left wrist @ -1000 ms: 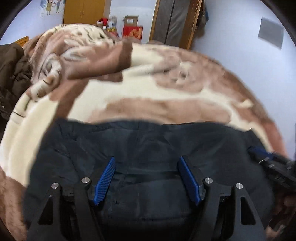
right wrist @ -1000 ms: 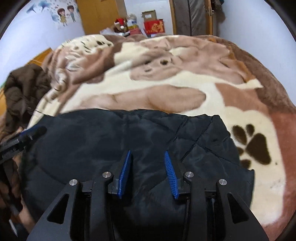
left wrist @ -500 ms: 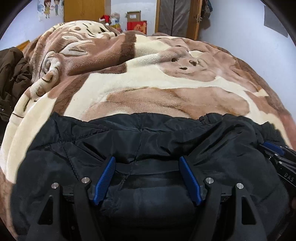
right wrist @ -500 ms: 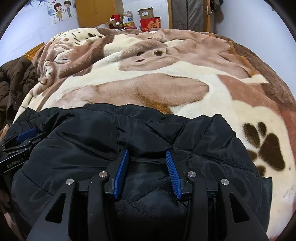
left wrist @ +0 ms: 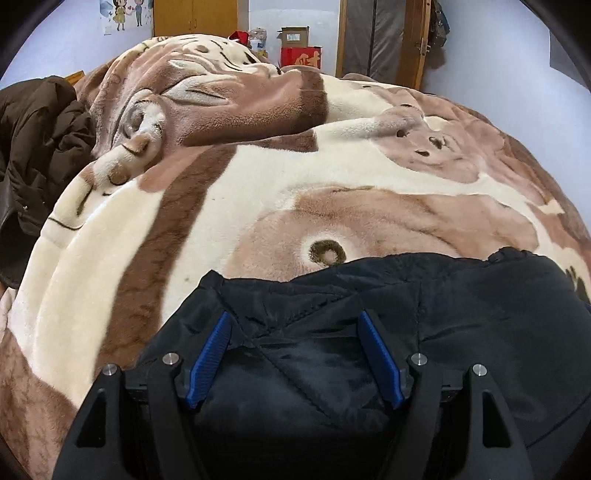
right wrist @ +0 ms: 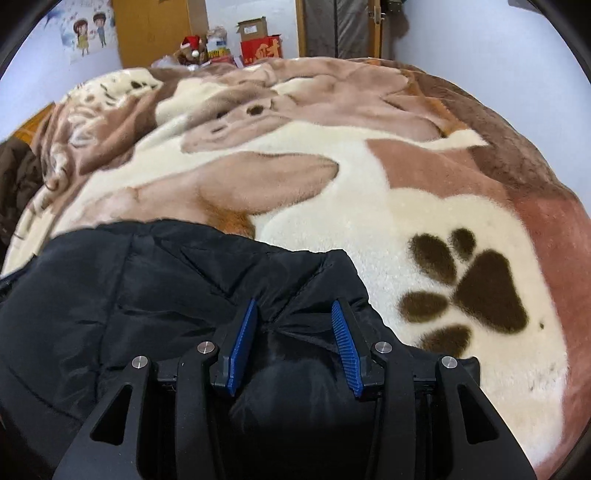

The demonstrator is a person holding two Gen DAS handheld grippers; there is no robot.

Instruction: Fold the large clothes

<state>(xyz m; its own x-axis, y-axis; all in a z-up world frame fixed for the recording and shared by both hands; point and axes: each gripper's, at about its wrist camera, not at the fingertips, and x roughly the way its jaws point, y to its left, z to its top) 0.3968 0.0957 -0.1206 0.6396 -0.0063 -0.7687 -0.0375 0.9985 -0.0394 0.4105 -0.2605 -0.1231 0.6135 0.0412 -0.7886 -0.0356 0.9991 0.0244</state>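
Carrying the black jacket [left wrist: 461, 314] over the blanket [left wrist: 258, 192], I keep both the left gripper [left wrist: 295, 354] and the right gripper [right wrist: 291, 343] clenched on its bunched padding; next, lay it flat.

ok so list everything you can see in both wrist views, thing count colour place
black padded jacket: 1, black, near end of the bed, bunched between both grippers' fingers
blanket: 1, cream and brown with a dark paw print, covering the bed
brown coat: 1, dark brown, heaped at the bed's left edge
red box: 1, red, beyond the bed's far end
cardboard box: 1, brown, on top of the red box
santa hat: 1, red and white, left of the boxes
poster: 1, cartoon figures, on the far wall
left gripper: 1, black with blue pads, jacket fabric between them
right gripper: 1, same, jacket fabric between them
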